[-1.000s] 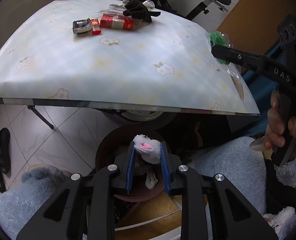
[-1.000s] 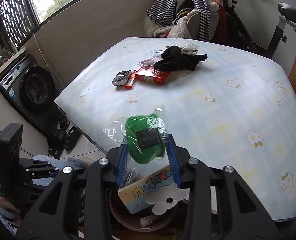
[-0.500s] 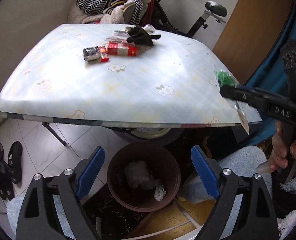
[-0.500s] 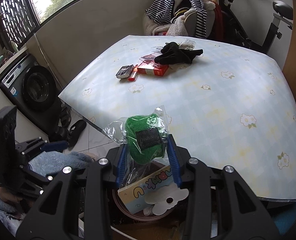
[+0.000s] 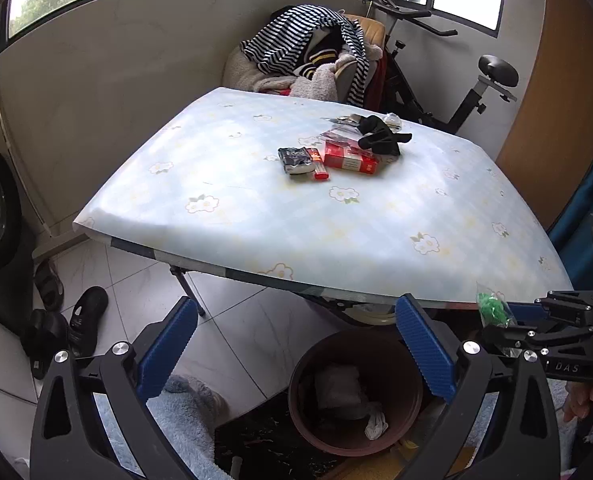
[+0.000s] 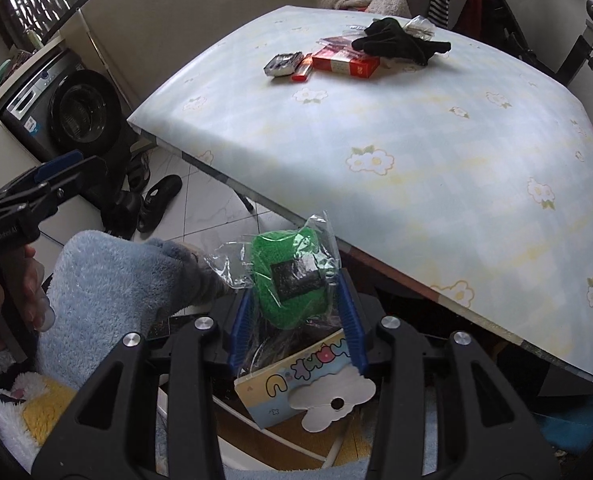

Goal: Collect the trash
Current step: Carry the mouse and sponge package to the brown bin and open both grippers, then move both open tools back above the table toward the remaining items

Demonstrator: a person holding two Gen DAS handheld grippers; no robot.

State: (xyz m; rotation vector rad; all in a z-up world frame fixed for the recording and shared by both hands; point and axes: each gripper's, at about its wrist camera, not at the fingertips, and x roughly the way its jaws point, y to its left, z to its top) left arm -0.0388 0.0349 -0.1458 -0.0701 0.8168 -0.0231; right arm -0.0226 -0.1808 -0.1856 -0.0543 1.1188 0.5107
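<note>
the collecting looks partly done, as a judgement: the brown bin (image 5: 354,390) under the worktop's (image 5: 336,216) near edge already has crumpled white waste in it, at 6 o'clock in the left wrist view. the left gripper (image 5: 294,354) is released, jaws wide, nothing between them. the right gripper (image 6: 296,320) is clenched on a clear plastic packet (image 6: 292,268) off the worktop's near edge, at 6 o'clock in its own view; that piece is not yet dropped in. the packet is crinkly film around a green knitted lump with a dark patch, above a printed card header. left at 12 o'clock: a red box (image 5: 350,159), a lighter (image 5: 318,164), a dark crumpled pack (image 5: 295,159), a black glove (image 5: 380,138).
</note>
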